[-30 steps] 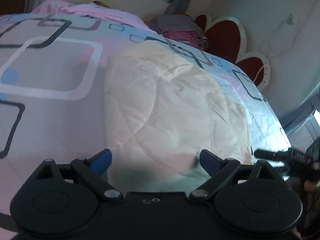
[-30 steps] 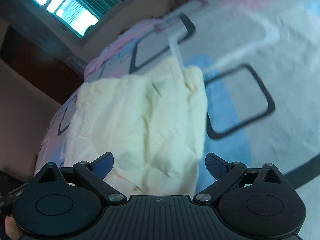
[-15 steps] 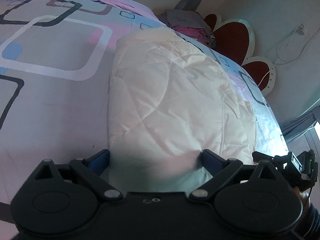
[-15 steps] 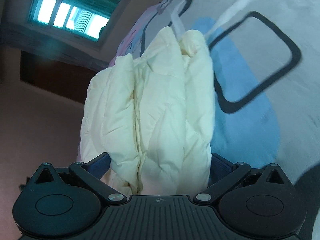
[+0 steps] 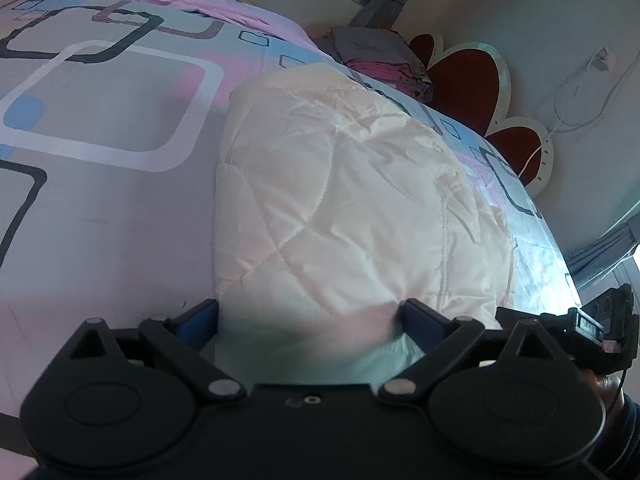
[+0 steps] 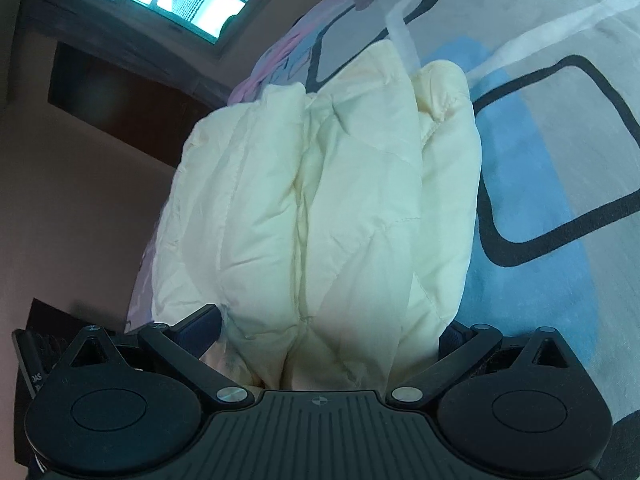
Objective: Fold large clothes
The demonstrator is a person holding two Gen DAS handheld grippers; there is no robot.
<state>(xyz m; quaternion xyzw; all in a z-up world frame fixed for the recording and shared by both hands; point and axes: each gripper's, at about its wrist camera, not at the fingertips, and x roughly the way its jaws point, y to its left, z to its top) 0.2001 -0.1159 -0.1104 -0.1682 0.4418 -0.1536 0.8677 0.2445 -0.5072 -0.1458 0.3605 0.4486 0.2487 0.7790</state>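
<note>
Cream quilted jacket [image 5: 344,208], folded thick, lies on the bed [image 5: 112,216]. Left gripper [image 5: 310,314] and right gripper [image 6: 332,328] each spread wide, bundle filling the gap. Right fingers just opened wider. Clothes pile [image 5: 380,60] at headboard.

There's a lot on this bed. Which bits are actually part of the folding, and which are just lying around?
Part of the job:
- cream quilted jacket, bunched between both grippers
- left gripper
- right gripper

Just lying about:
- patterned bedsheet
- pink cloth
- pile of grey and pink clothes
- heart-shaped headboard
- white cable
</note>
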